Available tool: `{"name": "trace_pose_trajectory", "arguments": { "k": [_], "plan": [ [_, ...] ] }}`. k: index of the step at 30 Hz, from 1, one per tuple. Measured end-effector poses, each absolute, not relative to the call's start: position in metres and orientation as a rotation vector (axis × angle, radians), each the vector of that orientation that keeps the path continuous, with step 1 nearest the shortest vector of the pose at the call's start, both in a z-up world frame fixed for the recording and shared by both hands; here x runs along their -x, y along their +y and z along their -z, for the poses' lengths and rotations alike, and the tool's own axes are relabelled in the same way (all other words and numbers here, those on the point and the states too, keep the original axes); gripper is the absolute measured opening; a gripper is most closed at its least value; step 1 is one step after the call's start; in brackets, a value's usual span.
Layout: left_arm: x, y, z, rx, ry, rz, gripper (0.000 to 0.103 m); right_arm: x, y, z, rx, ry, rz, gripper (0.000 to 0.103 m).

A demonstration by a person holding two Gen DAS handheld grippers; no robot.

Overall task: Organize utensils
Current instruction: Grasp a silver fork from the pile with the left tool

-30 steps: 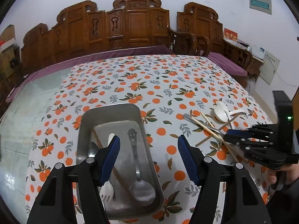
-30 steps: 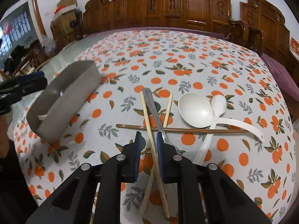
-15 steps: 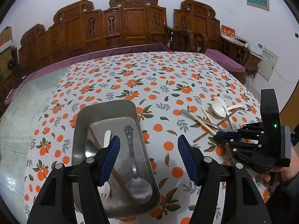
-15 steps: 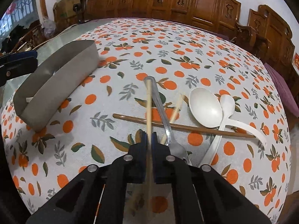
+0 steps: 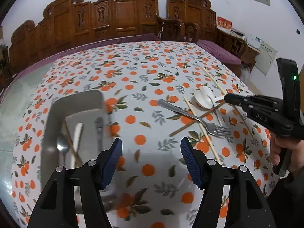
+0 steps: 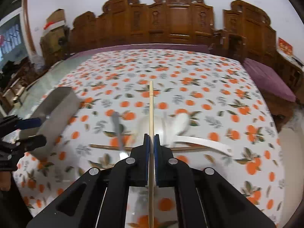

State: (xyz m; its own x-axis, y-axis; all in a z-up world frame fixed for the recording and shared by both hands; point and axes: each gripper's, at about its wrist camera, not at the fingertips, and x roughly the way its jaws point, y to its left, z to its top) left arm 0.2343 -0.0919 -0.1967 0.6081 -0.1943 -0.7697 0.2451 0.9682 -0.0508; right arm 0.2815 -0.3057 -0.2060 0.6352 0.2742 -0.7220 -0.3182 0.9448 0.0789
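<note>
A: Right gripper [image 6: 151,138], status?
B: Clamped on a pale chopstick [image 6: 151,110]. The stick runs straight out betw. the blue pads, tip pointing far across the table, and it's lifted clear of the cloth. Its back end sticks out toward the camera under the jaws.

A: And the left gripper [image 5: 151,159]?
B: Jaws apart, nothing betw. them, hanging over bare tablecloth [image 5: 133,72] just right of the metal tray [image 5: 57,106].

A: What's in the tray?
B: A metal spoon [image 5: 61,148], a white spoon handle, a 2nd metal handle w/ a face on it, and a brown stick or two (blurred, can't count them). Tray sits near-left on the table.

A: What's loose on the cloth?
B: Right side: a fork [image 5: 191,115] lying diagonally, tines at the near-right. A 2nd pale chopstick [image 5: 199,123] and a dark brown chopstick [image 5: 197,118] cross under or over it, can't tell which. Just beyond them are two white soup spoons [image 5: 203,97], bowls overlapping.

A: Anything else?
B: A person's hand [image 5: 285,152] on the right gripper's handle, at the right edge of the left-wrist view. Carved wooden chairs [image 6: 171,19] stand along the far side of the table.
</note>
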Motion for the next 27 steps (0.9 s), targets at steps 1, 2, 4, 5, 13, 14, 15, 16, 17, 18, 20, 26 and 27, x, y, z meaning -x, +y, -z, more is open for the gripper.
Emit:
{"name": "trace_pose_trajectory", "arguments": {
  "k": [1, 2, 4, 5, 13, 14, 15, 16, 17, 18, 20, 26, 27],
  "plan": [
    [-0.236, -0.098, 0.199, -0.06, 0.887, 0.258, 0.061, -0.282, -0.311, 0.207, 0.062, 0.816, -0.322, 0.006],
    [-0.239, -0.105, 0.201, -0.055, 0.896, 0.262, 0.061, -0.283, -0.316, 0.208, 0.063, 0.821, -0.308, 0.006],
    [-0.245, -0.118, 0.206, -0.039, 0.913, 0.271, 0.061, -0.283, -0.325, 0.211, 0.056, 0.823, -0.295, 0.006],
    [-0.25, -0.125, 0.209, -0.027, 0.924, 0.276, 0.061, -0.284, -0.33, 0.211, 0.049, 0.825, -0.289, 0.006],
    [-0.277, -0.177, 0.232, 0.006, 1.001, 0.323, 0.045, -0.285, -0.365, 0.21, -0.051, 0.818, -0.259, 0.006],
    [-0.279, -0.182, 0.235, 0.01, 1.011, 0.327, 0.044, -0.285, -0.367, 0.21, -0.063, 0.817, -0.258, 0.006],
    [-0.282, -0.187, 0.239, 0.012, 1.023, 0.326, 0.044, -0.286, -0.371, 0.21, -0.082, 0.816, -0.26, 0.006],
    [-0.284, -0.189, 0.241, 0.012, 1.029, 0.324, 0.044, -0.286, -0.372, 0.209, -0.092, 0.814, -0.267, 0.006],
    [-0.286, -0.193, 0.243, 0.011, 1.037, 0.318, 0.044, -0.286, -0.372, 0.209, -0.1, 0.81, -0.278, 0.006],
    [-0.288, -0.195, 0.246, 0.01, 1.046, 0.31, 0.044, -0.285, -0.37, 0.208, -0.105, 0.808, -0.293, 0.006],
    [-0.293, -0.199, 0.251, 0.013, 1.06, 0.295, 0.043, -0.285, -0.366, 0.208, -0.09, 0.807, -0.3, 0.006],
    [-0.305, -0.203, 0.254, 0.036, 1.069, 0.252, 0.043, -0.285, -0.362, 0.206, -0.082, 0.799, -0.313, 0.006],
    [-0.307, -0.202, 0.253, 0.06, 1.076, 0.248, 0.043, -0.285, -0.362, 0.206, -0.086, 0.798, -0.314, 0.006]
  ]
}}
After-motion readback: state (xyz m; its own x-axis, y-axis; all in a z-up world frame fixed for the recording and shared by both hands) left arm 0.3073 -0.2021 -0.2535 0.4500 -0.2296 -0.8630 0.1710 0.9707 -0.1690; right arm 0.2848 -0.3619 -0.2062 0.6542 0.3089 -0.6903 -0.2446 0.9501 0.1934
